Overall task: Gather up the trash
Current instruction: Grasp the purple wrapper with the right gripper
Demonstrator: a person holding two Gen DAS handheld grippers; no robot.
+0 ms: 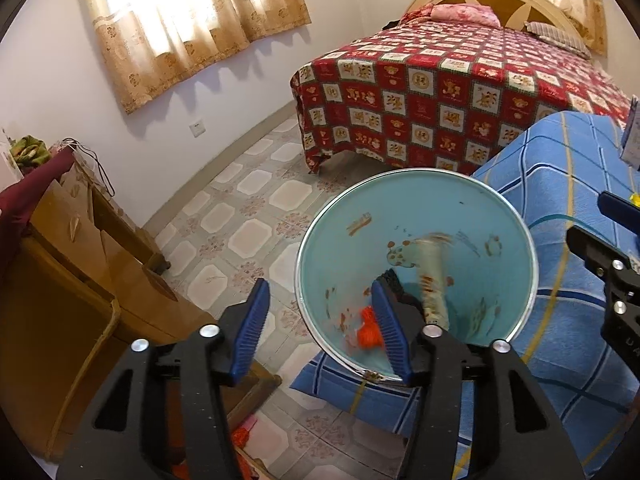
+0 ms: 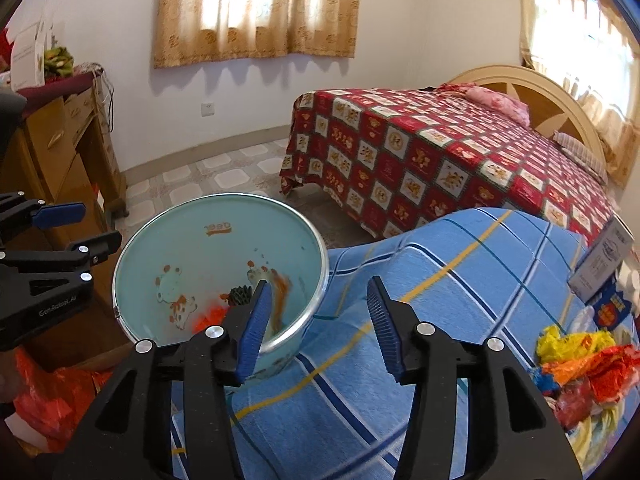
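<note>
- Left wrist view: left gripper (image 1: 320, 326) jaws spread wide, holding nothing; its right finger hangs over the near rim of the light-blue bucket (image 1: 516, 236), left finger outside. Bucket sits on the blue plaid cover (image 1: 560, 184) and contains an orange scrap (image 1: 366, 330), something dark and a blurred pale wrapper (image 1: 434, 280).
- Right wrist view: right gripper (image 2: 318, 326) jaws also open and empty, just beside the bucket (image 2: 132, 252). Remaining trash pile (image 2: 576, 364) lies far right on the cover.
- Judgement: swing right toward the pile, pinch one wrapper at a time, keep the bucket steadied.
</note>
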